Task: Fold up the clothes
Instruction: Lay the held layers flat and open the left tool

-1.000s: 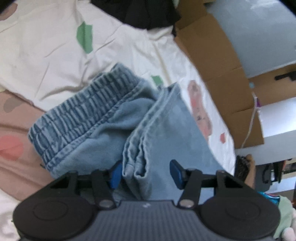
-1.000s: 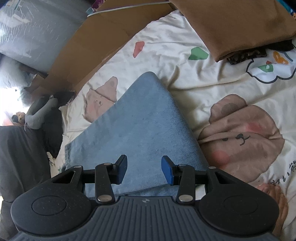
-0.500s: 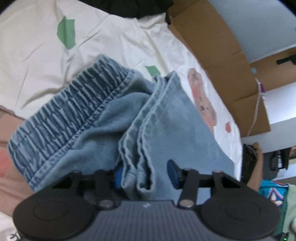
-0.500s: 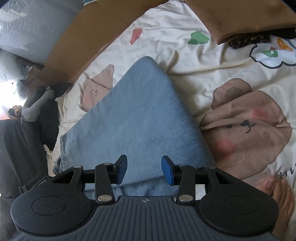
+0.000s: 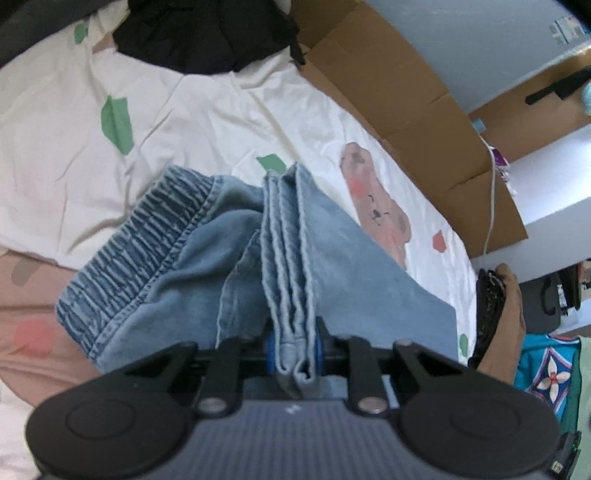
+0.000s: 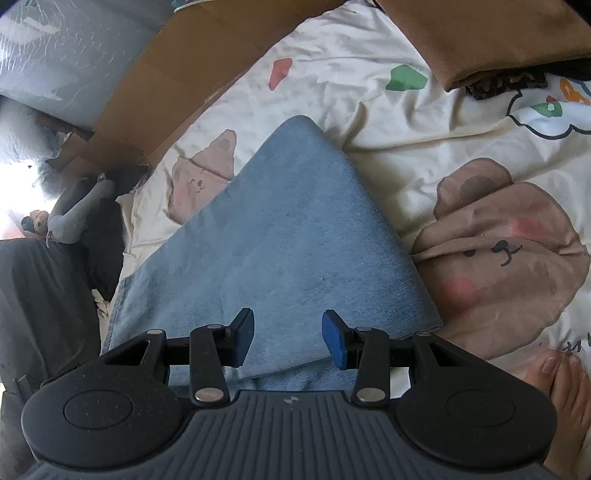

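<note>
Blue pads on the left gripper [image 5: 294, 350] pinch a stack of hems on the jeans [image 5: 236, 266], the layered edges squeezed tight between its fingers and rising away from it toward the far side. Left of that bundle the gathered waistband [image 5: 144, 251] of the jeans lies in a curve on the bedsheet [image 5: 207, 110], a cream cloth printed with green shapes and pink bears. Far beyond it sits a heap of black clothing [image 5: 199, 33], and a cardboard box [image 5: 417, 107] runs along the right edge of the bed. The right gripper [image 6: 288, 338] hangs with its fingers spread well apart and nothing between them, just above the near edge of the jeans [image 6: 269, 240], which lie here as a smooth folded panel tapering to a rounded far corner. A large bear print shows on the bedsheet [image 6: 443, 147] to the right, bare toes [image 6: 561, 373] at near right, and a brown cloth [image 6: 491, 33] at far right.
</note>
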The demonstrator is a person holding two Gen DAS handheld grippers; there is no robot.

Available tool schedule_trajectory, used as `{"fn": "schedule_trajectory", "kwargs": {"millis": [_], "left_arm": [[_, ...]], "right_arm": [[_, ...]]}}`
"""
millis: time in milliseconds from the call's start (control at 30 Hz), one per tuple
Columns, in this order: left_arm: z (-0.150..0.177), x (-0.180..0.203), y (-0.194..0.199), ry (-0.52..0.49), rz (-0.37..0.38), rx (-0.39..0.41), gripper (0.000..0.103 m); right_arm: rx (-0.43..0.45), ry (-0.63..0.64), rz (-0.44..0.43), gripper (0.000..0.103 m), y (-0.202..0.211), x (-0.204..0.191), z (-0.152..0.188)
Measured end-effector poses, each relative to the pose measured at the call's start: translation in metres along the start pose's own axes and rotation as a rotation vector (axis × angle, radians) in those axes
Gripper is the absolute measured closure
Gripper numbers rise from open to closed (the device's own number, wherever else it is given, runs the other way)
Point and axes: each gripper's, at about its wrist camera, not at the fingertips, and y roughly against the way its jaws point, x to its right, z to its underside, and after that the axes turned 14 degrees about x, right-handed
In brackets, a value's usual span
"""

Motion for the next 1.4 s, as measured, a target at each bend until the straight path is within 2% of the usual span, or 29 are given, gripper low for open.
{"fn": "schedule_trajectory", "kwargs": {"millis": [367,633,900,1000,1233,1400], "left_arm": [[0.0,-0.028,0.032,0.009,-0.064,0.019,0.083],[-0.009,-0.04,0.043,-0.021,-0.077,0.027,0.083],[-0.011,-0.062,0.03,-0.023,-0.12,0.002,0.083],[-0.012,-0.072,0.027,0.02,-0.127,0.019,0.083],[-0.023,-0.08,0.023,0.016,-0.137,0.033,0.083],[-0.015,-0.09,0.009,0.021,-0.19,-0.014,0.082]], "right_arm": [[0.007,0.031,-0.009,0.055,0.01,-0.006,-0.001],[-0.003,0.035,-0.004,0.055,0.008,-0.008,0.0],[-0.018,0.058,0.0,0.055,0.005,-0.011,0.005],[-0.025,0.068,0.018,0.055,0.005,-0.008,0.007],[-0.014,0.062,0.048,0.055,0.002,-0.001,0.004],[-0.007,0.064,0.089,0.055,-0.004,0.005,0.006]]}}
